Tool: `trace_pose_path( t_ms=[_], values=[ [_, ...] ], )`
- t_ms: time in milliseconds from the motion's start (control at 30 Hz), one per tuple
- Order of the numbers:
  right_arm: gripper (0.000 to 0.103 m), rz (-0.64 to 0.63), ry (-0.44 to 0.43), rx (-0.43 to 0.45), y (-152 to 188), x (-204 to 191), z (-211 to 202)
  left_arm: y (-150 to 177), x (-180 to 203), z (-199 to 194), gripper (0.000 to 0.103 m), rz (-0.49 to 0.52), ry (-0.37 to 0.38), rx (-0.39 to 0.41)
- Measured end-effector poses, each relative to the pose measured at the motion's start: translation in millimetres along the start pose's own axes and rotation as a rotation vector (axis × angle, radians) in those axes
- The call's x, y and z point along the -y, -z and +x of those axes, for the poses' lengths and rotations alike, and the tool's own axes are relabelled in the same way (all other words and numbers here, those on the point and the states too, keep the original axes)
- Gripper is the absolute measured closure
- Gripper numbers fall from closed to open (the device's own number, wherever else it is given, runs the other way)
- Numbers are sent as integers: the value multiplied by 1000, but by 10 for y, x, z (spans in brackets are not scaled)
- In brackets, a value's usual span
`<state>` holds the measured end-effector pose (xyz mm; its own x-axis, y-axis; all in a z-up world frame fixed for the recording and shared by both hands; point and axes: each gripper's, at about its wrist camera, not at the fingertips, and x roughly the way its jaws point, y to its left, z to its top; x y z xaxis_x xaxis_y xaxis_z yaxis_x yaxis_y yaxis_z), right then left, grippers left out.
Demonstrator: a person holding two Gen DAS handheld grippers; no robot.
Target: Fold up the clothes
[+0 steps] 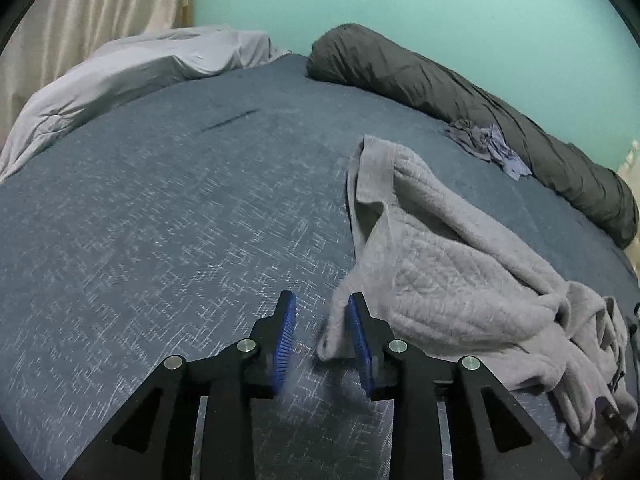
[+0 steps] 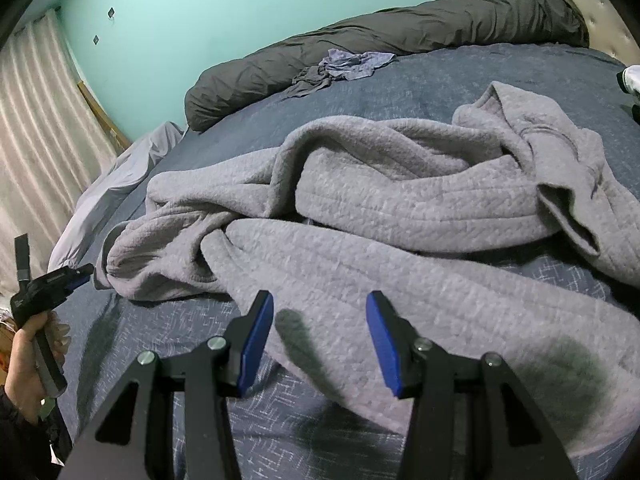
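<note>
With my left gripper point(image 1: 322, 320) spread beside the rumpled grey garment point(image 1: 452, 276) and my right gripper point(image 2: 320, 320) spread over it, I risk pinching several bunched layers.

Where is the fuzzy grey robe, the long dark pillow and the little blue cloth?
grey robe point(image 2: 400, 200): right wrist view, quilted middle.
dark pillow point(image 2: 360, 44): right wrist view, middle.
blue cloth point(image 2: 352, 66): right wrist view, crumpled centre.
</note>
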<state>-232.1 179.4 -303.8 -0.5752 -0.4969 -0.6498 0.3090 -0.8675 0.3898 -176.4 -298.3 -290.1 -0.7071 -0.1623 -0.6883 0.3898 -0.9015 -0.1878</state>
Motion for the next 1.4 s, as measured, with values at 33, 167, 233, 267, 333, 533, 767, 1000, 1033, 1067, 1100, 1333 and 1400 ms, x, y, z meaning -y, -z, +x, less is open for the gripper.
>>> trace_pose_path(
  t_ms=[33, 167, 233, 267, 333, 533, 767, 1000, 1033, 1067, 1100, 1333, 1400],
  values=[
    [54, -2, -1, -2, 4, -9, 6, 30, 49, -3, 66, 14, 9, -7],
    [54, -7, -4, -7, 18, -39, 24, 118, 232, 56, 55, 79, 17, -33],
    [54, -4, -5, -6, 22, -36, 22, 143, 252, 144, 47, 83, 3, -45],
    [54, -2, -5, -7, 23, -34, 24, 144, 248, 180, 47, 85, 0, -48],
    [54, 0, -5, -8, 26, -28, 27, 142, 237, 248, 47, 88, -4, -51],
    [54, -11, 2, -12, 35, -45, 50, 134, 159, 378, 75, 81, -5, -57],
    [53, -40, -4, -6, 6, -139, 40, 82, 123, 209, 84, 66, 62, -12],
    [43, -122, -38, -19, -162, -609, 126, 23, 159, 48, 95, 68, 135, 23],
    [43, -139, -45, -39, -201, -700, 197, 20, 150, 33, 101, 63, 142, 25],
    [43, -154, -51, -63, -239, -799, 299, 20, 140, 22, 103, 56, 149, 27],
    [43, -169, -57, -87, -277, -899, 403, 19, 129, 13, 103, 49, 156, 29],
    [43, -173, -55, -162, -323, -1247, 818, 37, 91, -64, 103, 13, 152, 15],
    [43, -174, -46, -199, -296, -1308, 944, 62, 131, -57, 102, 24, 161, -1]
  ],
)
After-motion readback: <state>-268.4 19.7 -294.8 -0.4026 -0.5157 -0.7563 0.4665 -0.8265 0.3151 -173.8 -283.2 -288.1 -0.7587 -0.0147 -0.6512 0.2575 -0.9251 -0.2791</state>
